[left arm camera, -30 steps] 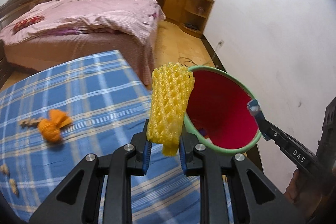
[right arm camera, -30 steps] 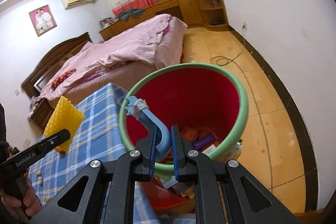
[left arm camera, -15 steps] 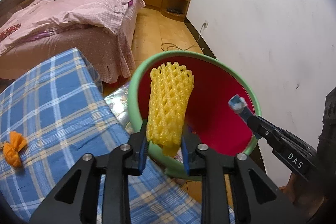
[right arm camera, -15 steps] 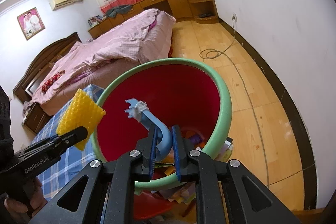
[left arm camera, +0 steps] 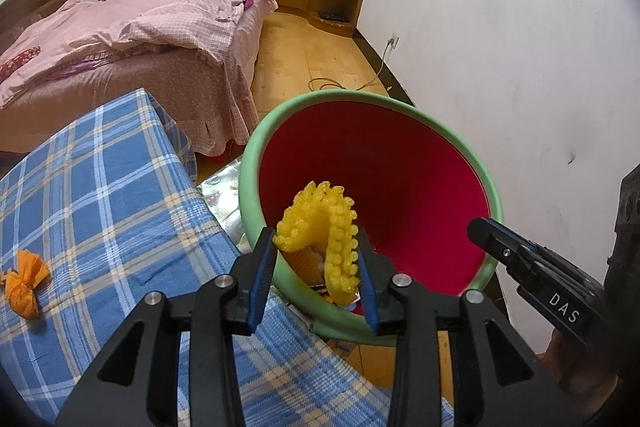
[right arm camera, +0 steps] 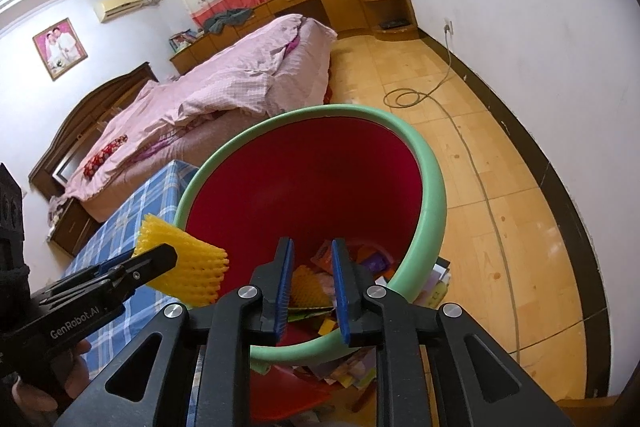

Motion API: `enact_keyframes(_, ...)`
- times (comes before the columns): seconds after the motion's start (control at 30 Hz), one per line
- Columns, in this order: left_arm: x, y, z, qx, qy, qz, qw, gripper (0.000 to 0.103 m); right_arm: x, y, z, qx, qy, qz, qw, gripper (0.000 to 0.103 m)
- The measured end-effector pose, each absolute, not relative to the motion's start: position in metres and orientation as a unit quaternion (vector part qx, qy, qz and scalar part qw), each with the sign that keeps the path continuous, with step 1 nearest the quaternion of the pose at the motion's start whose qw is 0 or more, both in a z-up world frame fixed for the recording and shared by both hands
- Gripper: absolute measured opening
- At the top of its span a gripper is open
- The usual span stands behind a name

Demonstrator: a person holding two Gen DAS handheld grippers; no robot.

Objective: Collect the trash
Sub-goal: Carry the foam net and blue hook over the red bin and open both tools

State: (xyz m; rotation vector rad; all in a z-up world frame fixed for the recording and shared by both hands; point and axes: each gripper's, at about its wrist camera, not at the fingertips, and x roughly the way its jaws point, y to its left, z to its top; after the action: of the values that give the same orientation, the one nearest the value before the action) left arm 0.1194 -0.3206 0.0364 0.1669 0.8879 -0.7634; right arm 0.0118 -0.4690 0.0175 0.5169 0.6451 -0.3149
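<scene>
Yellow foam net sleeve (left arm camera: 320, 223) — soft, bumpy mesh, smooth red plastic bin (left arm camera: 400, 187) with matt green rim, woven checked tablecloth (left arm camera: 100, 195), glossy wooden floor (right arm camera: 500, 187) — matt black plastic left gripper (left arm camera: 316, 267), ribbed blue pads (left arm camera: 262, 275)

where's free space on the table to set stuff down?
Bare checked tablecloth between the orange peel near its left edge and the bin off its right corner. Crowded at that corner: the left gripper, jaws opening around the yellow foam net, and the right gripper.
</scene>
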Motion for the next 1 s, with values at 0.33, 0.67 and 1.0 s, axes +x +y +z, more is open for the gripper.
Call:
enact_keyframes(0.33, 0.113, -0.302, 0.051, 0.069, 0.406, -0.352, 0.841, 0.038, 0.008, -0.463, 0.023, 0.250, 0.308, -0.151, 0.906, 0.020)
enact_keyframes(0.67, 0.113, -0.283, 0.063, 0.055, 0.397, -0.351, 0.846, 0.038, 0.003, -0.448, 0.033, 0.245, 0.300, -0.142, 0.911, 0.024)
enact_keyframes(1.0, 0.111, -0.304, 0.062, 0.052, 0.397, -0.391, 0.829, 0.046, -0.008, -0.450, 0.036, 0.247, 0.295, -0.154, 0.910, 0.028)
